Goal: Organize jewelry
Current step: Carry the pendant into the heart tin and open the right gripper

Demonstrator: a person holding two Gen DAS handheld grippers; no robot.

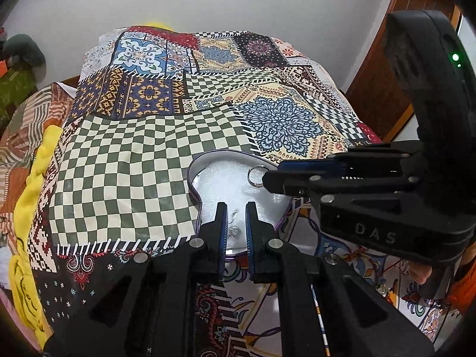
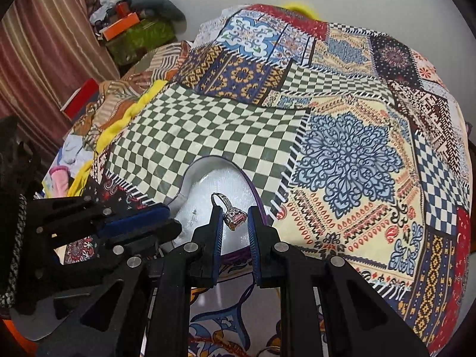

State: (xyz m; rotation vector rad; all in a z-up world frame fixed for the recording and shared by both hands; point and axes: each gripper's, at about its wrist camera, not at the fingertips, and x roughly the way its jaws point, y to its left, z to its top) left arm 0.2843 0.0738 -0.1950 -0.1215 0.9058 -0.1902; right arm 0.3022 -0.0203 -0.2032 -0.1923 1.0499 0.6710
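Fingers of right gripper (image 2: 235, 223) pinch a pink-stoned ring (image 2: 233, 218); left gripper (image 1: 236, 223) narrowly parted over heart-shaped tray (image 1: 208, 178), small piece indistinct.

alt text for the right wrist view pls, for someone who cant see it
A silver ring with a pink stone sits between the jaws of the right gripper, just above a white heart-shaped tray with a purple rim. The tray lies on a bed covered in a patchwork-print sheet. The left gripper reaches in from the left.
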